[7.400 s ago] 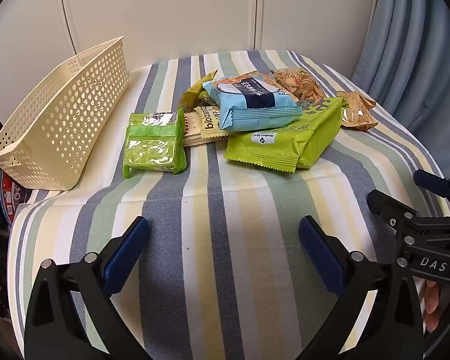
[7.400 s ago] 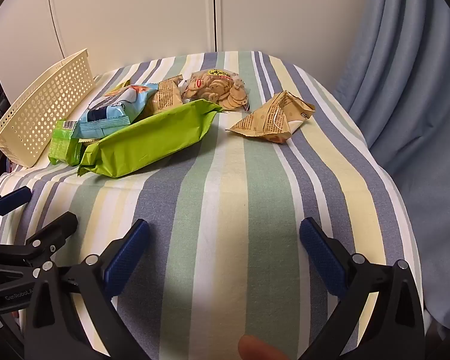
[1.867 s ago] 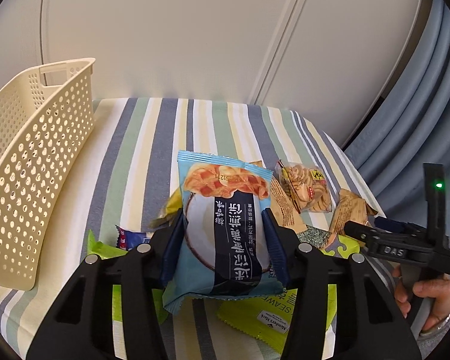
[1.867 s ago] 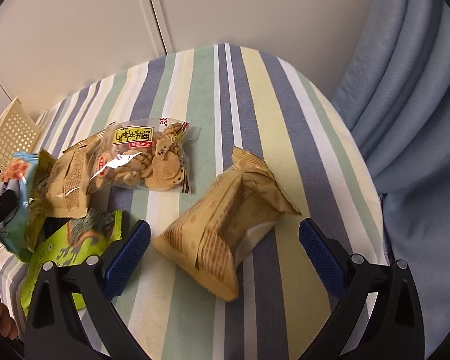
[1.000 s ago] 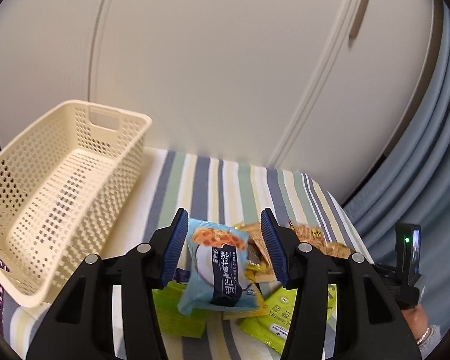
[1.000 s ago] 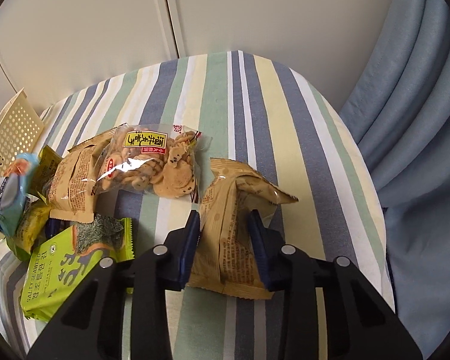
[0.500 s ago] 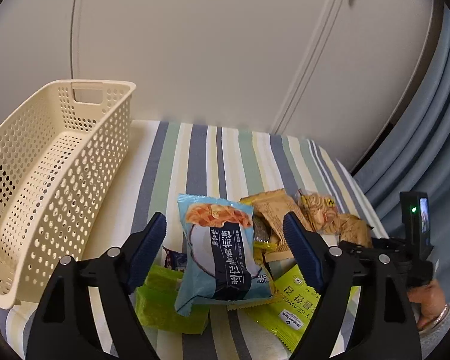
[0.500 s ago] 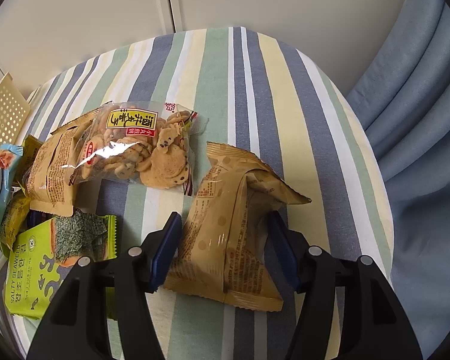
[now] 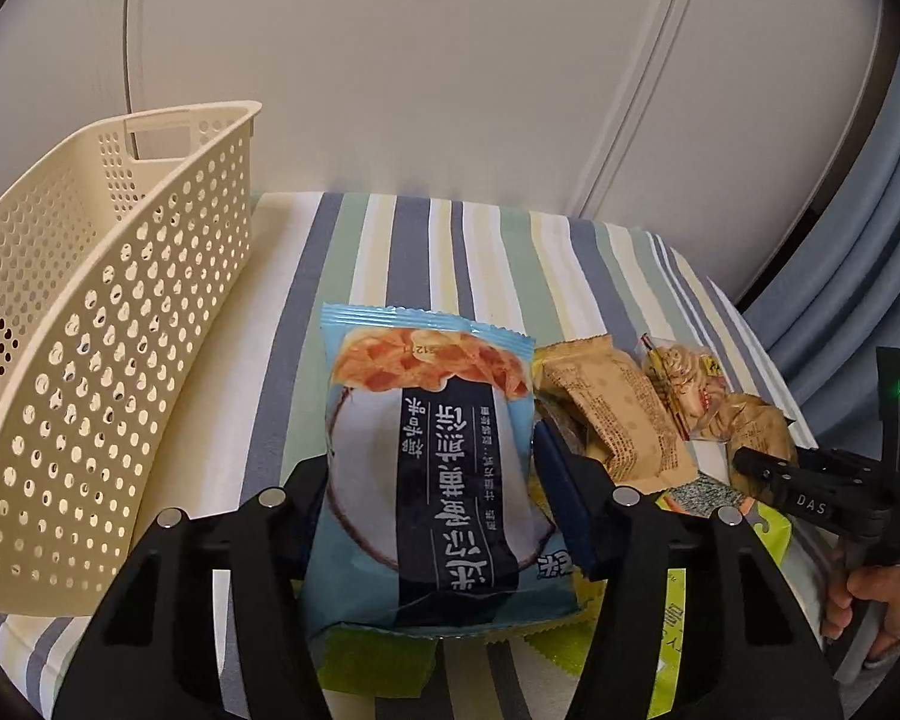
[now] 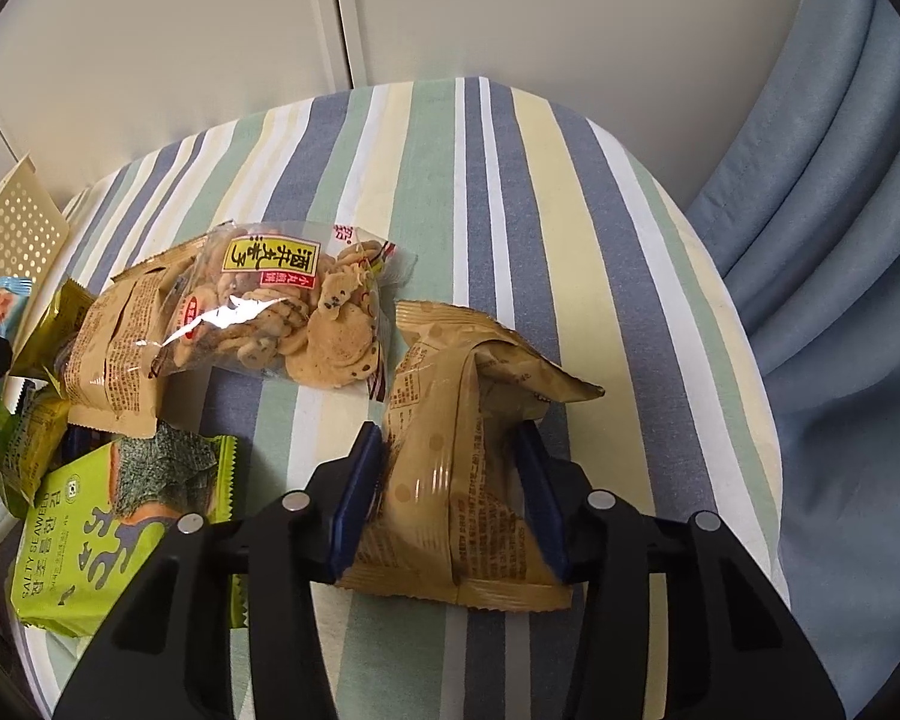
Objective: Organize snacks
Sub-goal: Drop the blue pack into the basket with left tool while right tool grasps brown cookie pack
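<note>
In the left wrist view my left gripper [image 9: 432, 480] is shut on a light blue snack packet [image 9: 426, 420] that stands upright between the fingers, above the snack pile. To its left stands the cream perforated basket [image 9: 90, 312], with no snacks visible in it. In the right wrist view my right gripper [image 10: 450, 480] is shut on a crumpled brown snack packet [image 10: 450, 420], which rests on the striped tablecloth [image 10: 510, 180]. The basket's corner [image 10: 12, 228] shows at the far left of that view.
A clear bag of round crackers [image 10: 282, 312], a second brown packet [image 10: 114, 342] and a green seaweed packet [image 10: 102, 540] lie left of the right gripper. A blue curtain [image 10: 840, 240] hangs off the table's right edge. A hand [image 9: 870, 618] holds the right gripper.
Half a second ago both grippers stood open around their packets. Both have now shut again, the left on the blue packet and the right on the brown one.
</note>
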Tool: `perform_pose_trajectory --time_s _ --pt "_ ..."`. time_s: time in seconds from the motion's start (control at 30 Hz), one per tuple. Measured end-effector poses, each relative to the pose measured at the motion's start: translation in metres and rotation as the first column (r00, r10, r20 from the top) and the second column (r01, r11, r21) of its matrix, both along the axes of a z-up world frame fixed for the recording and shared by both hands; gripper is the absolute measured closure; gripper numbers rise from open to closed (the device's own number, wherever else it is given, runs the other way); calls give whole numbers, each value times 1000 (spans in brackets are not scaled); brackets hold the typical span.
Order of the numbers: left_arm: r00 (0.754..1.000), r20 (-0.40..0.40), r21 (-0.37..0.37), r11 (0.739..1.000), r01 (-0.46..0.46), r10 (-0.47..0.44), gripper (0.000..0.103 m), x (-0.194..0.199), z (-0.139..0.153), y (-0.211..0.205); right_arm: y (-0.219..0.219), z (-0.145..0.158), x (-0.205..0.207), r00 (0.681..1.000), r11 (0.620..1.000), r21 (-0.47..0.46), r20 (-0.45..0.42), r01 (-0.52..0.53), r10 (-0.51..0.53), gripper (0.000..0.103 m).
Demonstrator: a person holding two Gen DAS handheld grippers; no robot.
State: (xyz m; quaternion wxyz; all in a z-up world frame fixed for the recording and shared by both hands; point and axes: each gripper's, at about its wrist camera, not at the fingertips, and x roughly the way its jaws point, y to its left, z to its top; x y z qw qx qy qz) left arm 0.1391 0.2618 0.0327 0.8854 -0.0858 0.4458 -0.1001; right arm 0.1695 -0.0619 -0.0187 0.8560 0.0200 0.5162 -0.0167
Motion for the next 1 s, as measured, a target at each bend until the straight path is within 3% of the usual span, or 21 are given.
perform_pose_trajectory --time_s 0.37,0.57,0.9,1.0 --pt "976 183 -125 988 -94 116 43 -24 67 51 -11 9 -7 997 998 42 55 54 -56 66" --pt "937 248 -108 968 -227 247 43 -31 89 98 -11 10 -7 997 997 47 59 56 -59 66" --pt "887 175 -60 904 -424 427 42 -21 66 161 -11 9 -7 996 997 47 58 60 -62 66" --pt "877 157 -65 891 -450 455 26 -21 64 166 -11 10 -8 996 997 40 65 62 -65 67"
